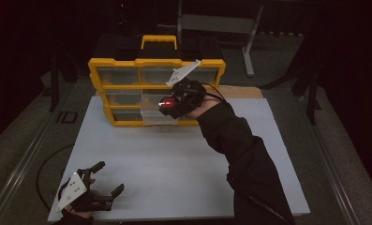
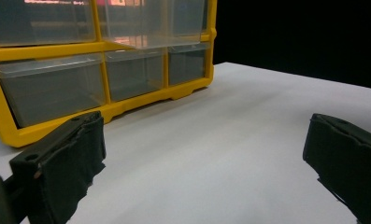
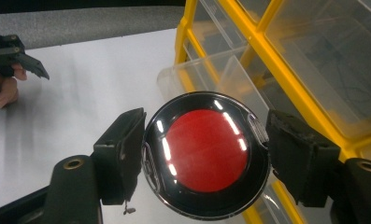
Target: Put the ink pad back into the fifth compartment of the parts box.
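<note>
- The right gripper [image 3: 205,154] is clamped on a round black disc with a red centre [image 3: 206,151]; its two black pads press the disc's rim from either side, as the right gripper view shows.
- In the high view that same disc [image 1: 167,102] is held up in front of the yellow drawer organizer [image 1: 127,62], which stands upright at the far edge of the white surface [image 1: 174,164].
- One clear drawer [image 1: 151,112] in the middle column is pulled out toward the person; the disc hangs just beside and slightly above its open top. I cannot tell whether the disc touches the drawer's wall.
- The left gripper [image 1: 109,179] rests low at the near left corner of the surface, well apart from the organizer. Its jaws stand wide apart with nothing between them, and the left gripper view looks across bare surface toward the organizer's bottom row [image 2: 103,79].
- Step in hand, as I judge it: carrying the disc to the pulled-out drawer in order to drop it in.
- The next move calls for centring the disc over the drawer's opening, lowering or tilting it so the rim clears the drawer's front wall, and only then easing the jaws apart.
- The drawer will likely need pushing shut afterwards; the idle left gripper is free for that, or to steady the organizer.
</note>
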A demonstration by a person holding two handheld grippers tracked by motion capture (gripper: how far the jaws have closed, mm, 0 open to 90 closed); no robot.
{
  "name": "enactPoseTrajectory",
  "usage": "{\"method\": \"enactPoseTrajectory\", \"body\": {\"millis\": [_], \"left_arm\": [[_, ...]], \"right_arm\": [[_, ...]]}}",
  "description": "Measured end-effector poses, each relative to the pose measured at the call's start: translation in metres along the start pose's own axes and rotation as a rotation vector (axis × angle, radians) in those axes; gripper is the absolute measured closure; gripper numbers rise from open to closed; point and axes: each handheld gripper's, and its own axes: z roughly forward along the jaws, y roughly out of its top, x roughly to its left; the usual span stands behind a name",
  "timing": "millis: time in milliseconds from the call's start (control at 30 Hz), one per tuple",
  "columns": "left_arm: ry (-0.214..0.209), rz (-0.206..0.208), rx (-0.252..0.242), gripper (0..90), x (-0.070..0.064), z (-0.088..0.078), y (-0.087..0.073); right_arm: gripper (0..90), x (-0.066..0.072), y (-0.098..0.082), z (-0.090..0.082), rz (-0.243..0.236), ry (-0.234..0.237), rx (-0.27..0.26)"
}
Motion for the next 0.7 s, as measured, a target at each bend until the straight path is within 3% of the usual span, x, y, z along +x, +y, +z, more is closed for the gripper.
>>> {"method": "enactPoseTrajectory", "body": {"millis": [467,700], "left_arm": [[-0.006,-0.005,-0.004,0.2,0.001,-0.001,0.000],[-0.009,-0.007,-0.006,0.2,0.001,-0.001,0.000]], "right_arm": [[30.3,-0.014,0.022,0.020,0.033,-0.009,0.014],[30.3,-0.020,0.023,0.033,0.048,-0.006,0.019]]}}
